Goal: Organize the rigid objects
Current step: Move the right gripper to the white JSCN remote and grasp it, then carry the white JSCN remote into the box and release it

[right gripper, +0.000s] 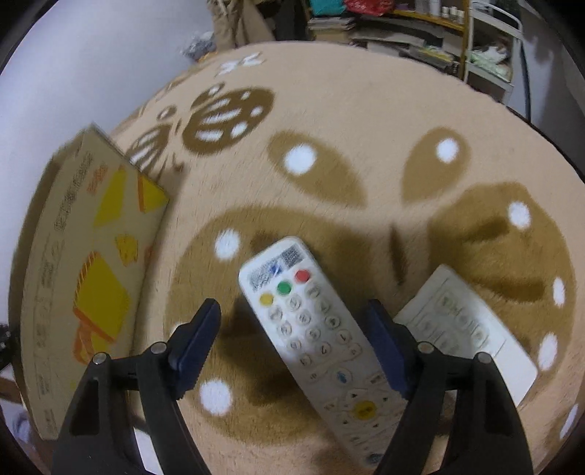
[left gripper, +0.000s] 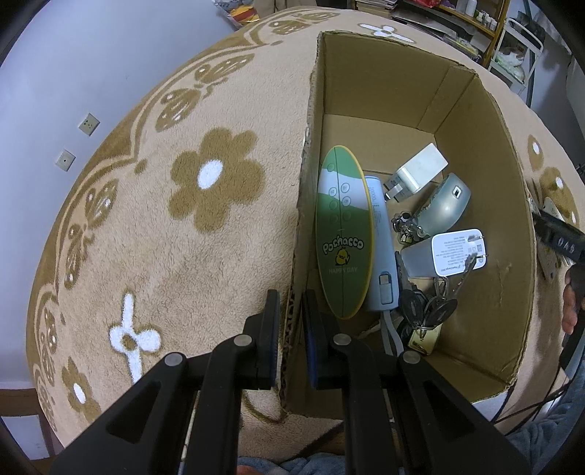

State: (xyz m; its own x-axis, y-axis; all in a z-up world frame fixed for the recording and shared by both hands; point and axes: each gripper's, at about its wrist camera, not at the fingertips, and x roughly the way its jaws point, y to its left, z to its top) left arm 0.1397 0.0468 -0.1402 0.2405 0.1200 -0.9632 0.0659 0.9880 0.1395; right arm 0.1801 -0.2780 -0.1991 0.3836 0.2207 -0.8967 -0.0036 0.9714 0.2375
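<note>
My left gripper (left gripper: 292, 310) is shut on the left wall of an open cardboard box (left gripper: 486, 153) that stands on a beige flowered rug. Inside the box lie a green oval Pochacco item (left gripper: 342, 234), a light blue power bank (left gripper: 382, 255), two white chargers (left gripper: 420, 171), a grey-green mouse (left gripper: 444, 204) and a bunch of keys (left gripper: 424, 307). In the right wrist view a white remote (right gripper: 314, 329) with coloured buttons lies on the rug between the fingers of my right gripper (right gripper: 292, 305). Those jaws stand wide. The left pad is clear of the remote and the right pad is close beside its edge.
A second flat white remote (right gripper: 464, 329) lies just right of my right gripper. The box's printed outer wall (right gripper: 84, 255) rises at the left of that view. Cluttered shelves (right gripper: 420, 33) stand beyond the rug. A person's hand (left gripper: 570, 303) shows at the box's right side.
</note>
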